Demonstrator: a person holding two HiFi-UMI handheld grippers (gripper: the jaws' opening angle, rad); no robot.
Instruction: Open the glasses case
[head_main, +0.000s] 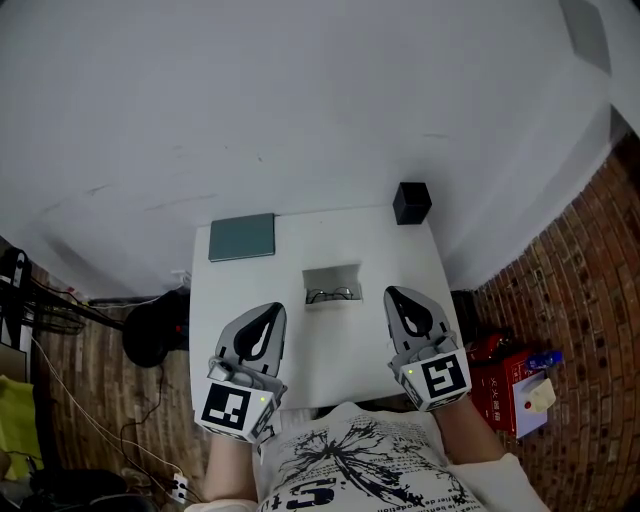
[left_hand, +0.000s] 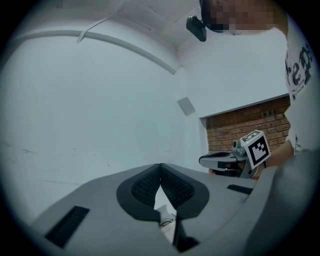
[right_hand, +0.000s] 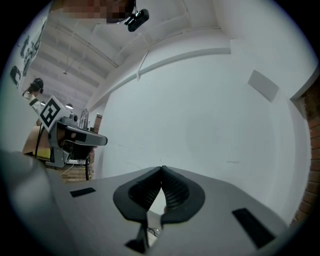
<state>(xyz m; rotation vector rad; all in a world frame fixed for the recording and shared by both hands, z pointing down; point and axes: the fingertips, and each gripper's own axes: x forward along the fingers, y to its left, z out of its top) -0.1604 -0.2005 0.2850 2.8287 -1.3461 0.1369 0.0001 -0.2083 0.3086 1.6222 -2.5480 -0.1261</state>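
Currently my left gripper (head_main: 270, 312) and right gripper (head_main: 394, 296) hover level over the near part of the white surface (head_main: 330, 345), both clenched on nothing. The white box-shaped glasses case (head_main: 332, 283) lies just ahead, between them. Dark-framed glasses (head_main: 332, 294) show inside, so I judge it already open, which is why I hold clear.

Table (head_main: 335, 352): glasses case (head_main: 332, 283), teal book (head_main: 242, 237), box (head_main: 411, 203)

I find no readable words or numbers. Only black-and-white square markers (head_main: 227, 407) stand on the cubes of my left claw (head_main: 271, 310) and right claw (head_main: 393, 293); the dark print on my white shirt (head_main: 440, 485) stays illegible.
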